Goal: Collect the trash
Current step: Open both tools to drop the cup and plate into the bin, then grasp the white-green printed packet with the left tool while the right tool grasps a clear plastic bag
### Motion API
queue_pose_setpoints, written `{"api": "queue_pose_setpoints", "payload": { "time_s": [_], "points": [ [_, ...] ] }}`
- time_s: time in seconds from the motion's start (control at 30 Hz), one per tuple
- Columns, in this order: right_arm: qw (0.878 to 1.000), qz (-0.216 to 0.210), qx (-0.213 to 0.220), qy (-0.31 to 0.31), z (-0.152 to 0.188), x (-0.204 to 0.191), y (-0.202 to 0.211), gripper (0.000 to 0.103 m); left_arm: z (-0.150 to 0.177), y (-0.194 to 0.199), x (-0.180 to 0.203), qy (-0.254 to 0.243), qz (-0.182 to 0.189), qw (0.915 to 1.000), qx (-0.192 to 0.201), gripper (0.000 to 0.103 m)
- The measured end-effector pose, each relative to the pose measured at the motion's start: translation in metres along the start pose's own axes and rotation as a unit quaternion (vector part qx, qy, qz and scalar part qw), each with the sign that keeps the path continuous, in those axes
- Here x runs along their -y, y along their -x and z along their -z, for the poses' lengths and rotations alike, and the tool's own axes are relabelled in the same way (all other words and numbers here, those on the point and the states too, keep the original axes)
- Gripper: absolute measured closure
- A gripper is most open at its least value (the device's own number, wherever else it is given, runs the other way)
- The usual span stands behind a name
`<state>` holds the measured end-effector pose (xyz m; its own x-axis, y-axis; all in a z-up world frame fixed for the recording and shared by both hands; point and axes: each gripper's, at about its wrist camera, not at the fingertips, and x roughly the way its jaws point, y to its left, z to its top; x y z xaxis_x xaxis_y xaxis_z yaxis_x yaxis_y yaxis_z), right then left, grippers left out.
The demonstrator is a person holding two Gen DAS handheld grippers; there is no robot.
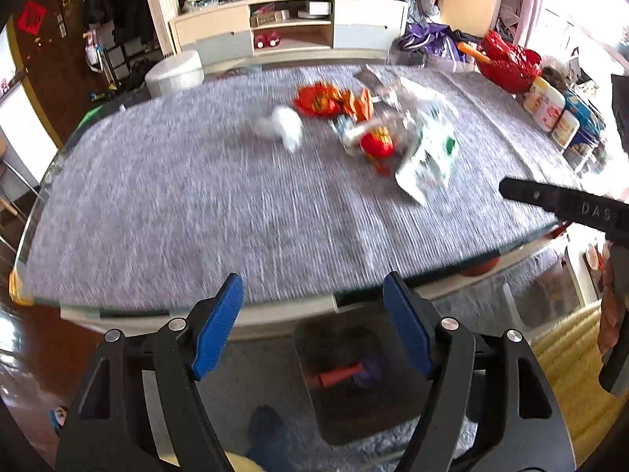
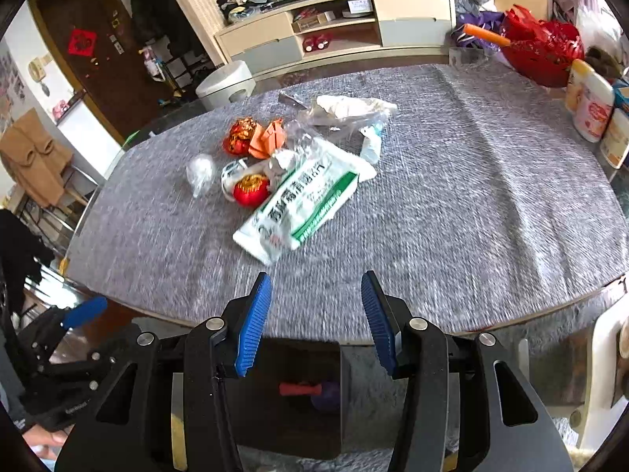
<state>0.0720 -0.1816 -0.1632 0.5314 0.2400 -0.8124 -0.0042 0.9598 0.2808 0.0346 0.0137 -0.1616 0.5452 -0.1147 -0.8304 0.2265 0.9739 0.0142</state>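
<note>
Trash pile on grey woven cloth-covered surface, near middle, well apart from both tools.
Items: white-green printed plastic pouch, crumpled red-gold foil wrappers, orange paper scrap, small clear crumpled plastic ball, clear film with white tissue.
Left hand-held gripper: jaws wide, nothing between.
Right hand-held gripper: jaws partly apart, empty.
Judgement: nothing collected yet as far as visible; whole pile left. Dark bin-like box below surface edge, likely drop spot.
</note>
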Motion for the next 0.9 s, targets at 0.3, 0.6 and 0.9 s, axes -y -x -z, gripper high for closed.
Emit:
{"api": "queue_pose_setpoints", "payload": {
  "time_s": [0.3,0.6,0.9],
  "points": [
    [0.999,0.017,0.018,0.021,-0.044,0.001,-0.019,0.054,-0.044,-0.016,-0.01,0.006,0.014,0.9998,0.013,0.033],
    [0.999,-0.017,0.008,0.045,-0.076,-0.01,-0.049,0.062,-0.058,-0.056,0.03,-0.044,0.075,0.9958,-0.029,0.034],
    [0.997,-0.013,-0.001,0.069,-0.082,-0.017,-0.072,0.081,-0.069,-0.089,0.056,-0.05,0.131,0.989,-0.046,0.034]
  ]
}}
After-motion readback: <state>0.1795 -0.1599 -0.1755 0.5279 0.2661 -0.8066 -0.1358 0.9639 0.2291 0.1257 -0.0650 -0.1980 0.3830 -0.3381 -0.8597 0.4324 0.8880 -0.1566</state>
